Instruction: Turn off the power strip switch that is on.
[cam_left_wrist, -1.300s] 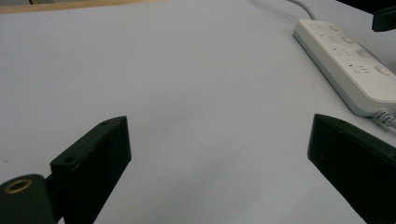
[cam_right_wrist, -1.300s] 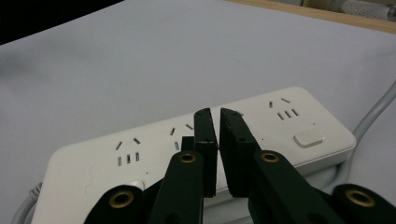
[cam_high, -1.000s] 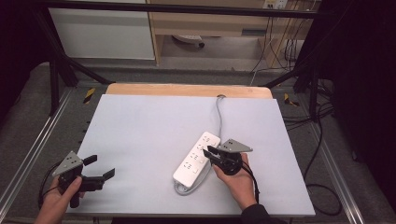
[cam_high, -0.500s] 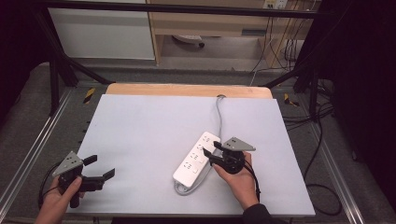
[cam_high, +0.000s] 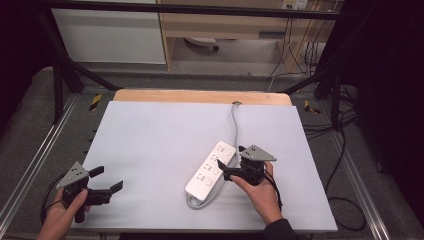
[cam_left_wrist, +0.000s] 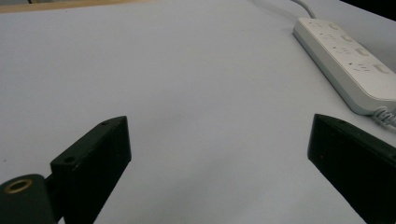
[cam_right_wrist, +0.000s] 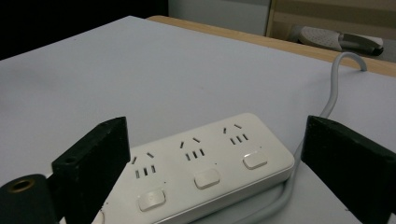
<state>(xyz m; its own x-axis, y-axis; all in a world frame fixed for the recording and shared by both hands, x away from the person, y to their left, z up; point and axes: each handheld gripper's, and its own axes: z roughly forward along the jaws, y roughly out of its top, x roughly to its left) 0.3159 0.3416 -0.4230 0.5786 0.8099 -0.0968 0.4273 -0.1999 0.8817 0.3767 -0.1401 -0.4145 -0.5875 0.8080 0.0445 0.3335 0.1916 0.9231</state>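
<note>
A white power strip (cam_high: 210, 170) lies slantwise on the pale table (cam_high: 160, 130), and its grey cable (cam_high: 234, 122) runs toward the far edge. My right gripper (cam_high: 231, 161) is at the strip's right side. In the right gripper view its jaws have just been opening and stand wide apart on either side of the power strip (cam_right_wrist: 205, 163), with the pads off it. My left gripper (cam_high: 106, 179) rests open and empty near the front left corner. The left gripper view has the power strip (cam_left_wrist: 348, 60) far off to the right.
A wooden strip (cam_high: 200, 96) borders the table's far edge, where the cable drops through a hole. Metal rails (cam_high: 35, 165) run along both sides. Cupboards and loose cables (cam_high: 345, 140) stand on the floor beyond and to the right.
The right gripper's jaws have spread apart around the power strip. Both hands and the strip have kept their places.
</note>
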